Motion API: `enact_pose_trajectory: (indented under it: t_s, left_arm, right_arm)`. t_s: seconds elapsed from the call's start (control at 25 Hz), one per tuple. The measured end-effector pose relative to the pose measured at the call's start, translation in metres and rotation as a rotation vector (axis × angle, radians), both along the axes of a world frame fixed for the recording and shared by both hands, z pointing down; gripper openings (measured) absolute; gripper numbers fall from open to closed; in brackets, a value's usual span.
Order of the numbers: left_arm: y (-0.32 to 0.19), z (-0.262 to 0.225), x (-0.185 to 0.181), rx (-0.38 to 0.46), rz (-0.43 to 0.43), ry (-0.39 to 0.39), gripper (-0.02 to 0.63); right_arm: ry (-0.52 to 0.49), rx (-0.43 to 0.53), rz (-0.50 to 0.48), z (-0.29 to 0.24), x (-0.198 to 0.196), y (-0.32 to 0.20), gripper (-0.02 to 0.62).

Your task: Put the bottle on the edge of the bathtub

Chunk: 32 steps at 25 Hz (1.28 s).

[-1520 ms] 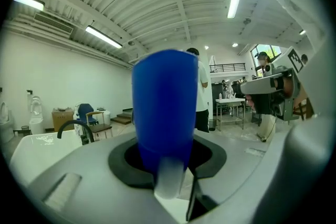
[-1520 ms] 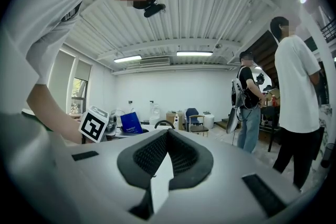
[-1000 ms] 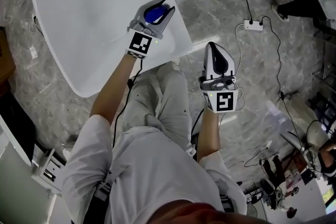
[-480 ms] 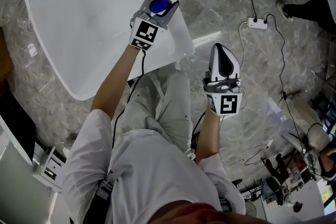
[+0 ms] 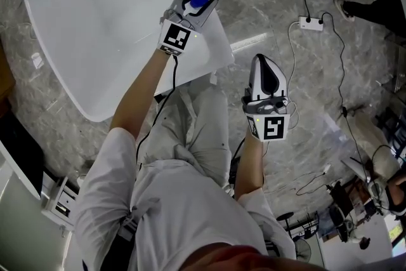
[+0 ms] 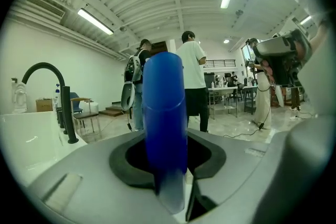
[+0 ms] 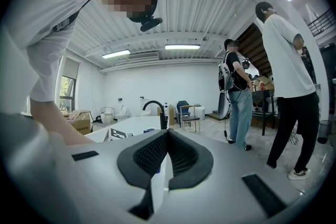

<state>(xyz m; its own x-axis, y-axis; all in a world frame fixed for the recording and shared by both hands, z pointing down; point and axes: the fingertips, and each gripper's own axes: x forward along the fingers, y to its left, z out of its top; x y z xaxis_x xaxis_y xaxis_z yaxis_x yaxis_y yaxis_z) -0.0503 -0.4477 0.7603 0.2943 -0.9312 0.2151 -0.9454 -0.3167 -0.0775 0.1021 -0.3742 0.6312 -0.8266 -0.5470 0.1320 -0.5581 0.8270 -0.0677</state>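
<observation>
Head view: left claw (image 5: 200, 0) pinching blue bottle (image 6: 165, 113) over bathtub (image 5: 95, 35) edge; right claw (image 5: 262, 61) pressed together.

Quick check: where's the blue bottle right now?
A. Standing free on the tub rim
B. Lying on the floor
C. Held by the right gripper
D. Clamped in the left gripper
D: the left gripper view shows the blue bottle clamped between the jaws of the left gripper, at the bathtub's near rim, while the right gripper is shut on nothing.
</observation>
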Motion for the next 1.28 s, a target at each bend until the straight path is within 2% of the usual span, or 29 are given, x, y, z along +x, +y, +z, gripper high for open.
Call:
enact_pose_trajectory:
  t_s: [0.4, 0.56, 0.84, 1.0, 1.28]
  left_arm:
    - [-0.001, 0.003, 0.0, -0.017, -0.002, 0.008, 0.148]
    - [0.004, 0.011, 0.007, -0.053, 0.016, -0.011, 0.251]
    - [0.017, -0.003, 0.003, -0.067, -0.006, -0.03, 0.449]
    - [0.024, -0.024, 0.006, -0.059, 0.015, -0.041, 0.476]
    - [0.038, -0.074, 0.01, -0.04, 0.023, -0.049, 0.476]
  right_arm:
    - [0.007, -0.013, -0.003, 0.001, 0.0, 0.0, 0.002]
    - [0.006, -0.02, -0.008, -0.003, 0.003, 0.003, 0.002]
    - [-0.003, -0.044, -0.005, -0.017, 0.008, 0.014, 0.002]
    - [-0.002, -0.038, -0.002, -0.033, 0.011, 0.021, 0.002]
    - [-0.017, -0.012, -0.003, -0.078, 0.011, 0.032, 0.002]
